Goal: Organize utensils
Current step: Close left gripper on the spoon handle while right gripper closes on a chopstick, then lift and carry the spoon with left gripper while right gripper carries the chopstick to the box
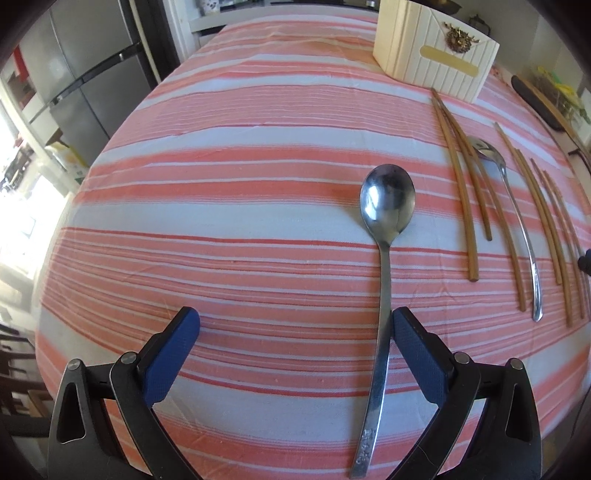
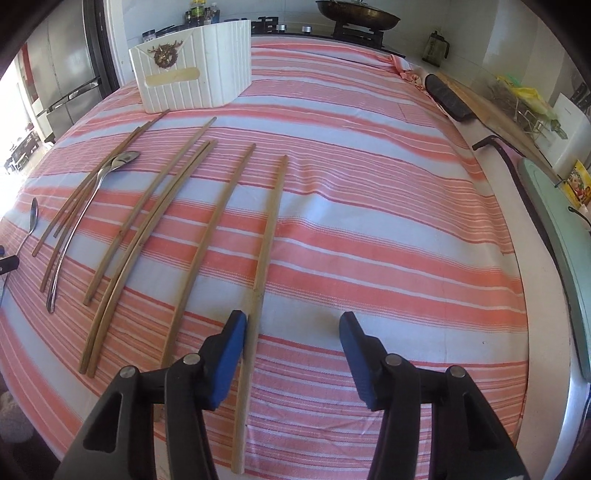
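Both tongs gape: left [image 1: 295, 334] straddles spoon [image 1: 386, 240], right [image 2: 293, 330] straddles chopstick [image 2: 258, 280], ends cut off.

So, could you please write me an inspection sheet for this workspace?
Surface: striped cloth covers the table.
Job's things: two spoons, near spoon; loose chopsticks, rightmost chopstick; white holder.
Clutter: nothing seen on the cloth.
Grippers: left gripper open, spoon handle beside one pad; right gripper open, chopstick beside one pad.
Cables: cannot tell.
Surroundings: fridge, wok.
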A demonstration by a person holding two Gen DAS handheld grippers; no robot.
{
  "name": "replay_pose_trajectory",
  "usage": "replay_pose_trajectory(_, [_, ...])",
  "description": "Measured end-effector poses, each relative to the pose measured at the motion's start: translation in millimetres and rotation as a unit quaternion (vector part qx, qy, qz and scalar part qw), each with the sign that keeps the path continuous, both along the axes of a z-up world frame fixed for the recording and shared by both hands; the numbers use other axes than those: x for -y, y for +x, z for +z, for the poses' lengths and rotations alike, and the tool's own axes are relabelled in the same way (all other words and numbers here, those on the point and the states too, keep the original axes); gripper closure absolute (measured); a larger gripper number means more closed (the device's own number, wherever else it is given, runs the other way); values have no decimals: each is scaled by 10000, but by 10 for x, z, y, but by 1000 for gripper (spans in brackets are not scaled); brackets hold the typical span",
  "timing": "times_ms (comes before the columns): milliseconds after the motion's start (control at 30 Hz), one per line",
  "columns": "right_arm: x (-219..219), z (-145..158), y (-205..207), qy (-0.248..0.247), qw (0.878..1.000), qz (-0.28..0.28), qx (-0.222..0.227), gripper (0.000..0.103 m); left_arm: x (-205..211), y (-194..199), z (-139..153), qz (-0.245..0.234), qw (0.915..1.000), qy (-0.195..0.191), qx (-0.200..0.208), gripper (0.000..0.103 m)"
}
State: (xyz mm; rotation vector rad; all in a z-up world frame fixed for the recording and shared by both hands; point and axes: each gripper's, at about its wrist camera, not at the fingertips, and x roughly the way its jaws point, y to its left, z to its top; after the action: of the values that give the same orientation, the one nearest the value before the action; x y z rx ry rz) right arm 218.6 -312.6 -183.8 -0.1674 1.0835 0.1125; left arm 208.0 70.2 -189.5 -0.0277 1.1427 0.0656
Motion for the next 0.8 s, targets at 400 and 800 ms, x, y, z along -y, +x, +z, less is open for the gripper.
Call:
replay_pose_trajectory(400, [-161, -14, 617, 235, 9951, 708, -656, 50, 343, 433, 66, -633, 9980, -3, 68, 26])
replay_pose_trajectory(800, [-167, 123, 1291, 834, 9953, 247, -430, 97, 394, 610, 256, -1035, 9939, -240, 301, 67])
